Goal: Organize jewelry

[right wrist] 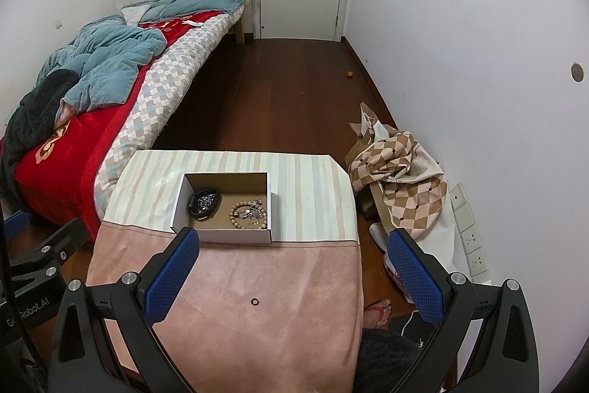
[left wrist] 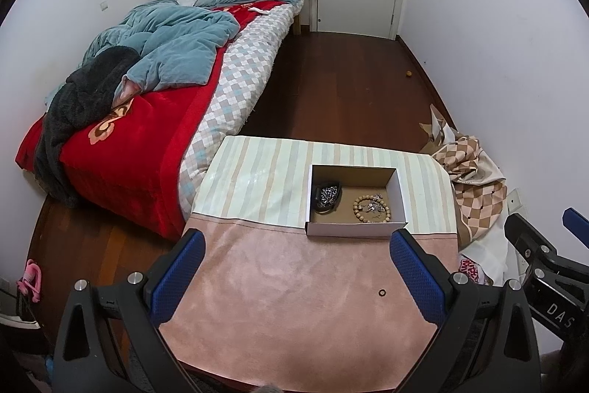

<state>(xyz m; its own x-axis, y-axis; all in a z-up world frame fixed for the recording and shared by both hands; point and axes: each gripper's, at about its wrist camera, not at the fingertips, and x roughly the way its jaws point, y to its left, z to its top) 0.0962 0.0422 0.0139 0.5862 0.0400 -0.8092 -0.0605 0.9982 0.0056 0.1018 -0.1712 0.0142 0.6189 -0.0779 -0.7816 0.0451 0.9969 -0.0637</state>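
An open white cardboard box (left wrist: 355, 229) stands on the striped far half of the table; it also shows in the right wrist view (right wrist: 235, 235). Inside lie a wooden bead bracelet (left wrist: 356, 207) (right wrist: 235, 210), a silver chain piece on it (left wrist: 373, 203) (right wrist: 251, 210) and a black dish of silver jewelry (left wrist: 325, 196) (right wrist: 204, 201). A small dark ring (left wrist: 382, 292) (right wrist: 254, 301) lies alone on the pink cloth. My left gripper (left wrist: 296, 245) is open and empty above the cloth, near the box's front. My right gripper (right wrist: 294, 245) is open and empty, its left finger before the box corner.
The table has a pink cloth (left wrist: 279, 301) near me and a striped cover (left wrist: 257, 172) beyond. A bed with red and teal bedding (left wrist: 147, 91) lies left. Crumpled checkered fabric (right wrist: 401, 179) lies on the floor right. A person's foot in a sandal (right wrist: 379, 313) is beside the table.
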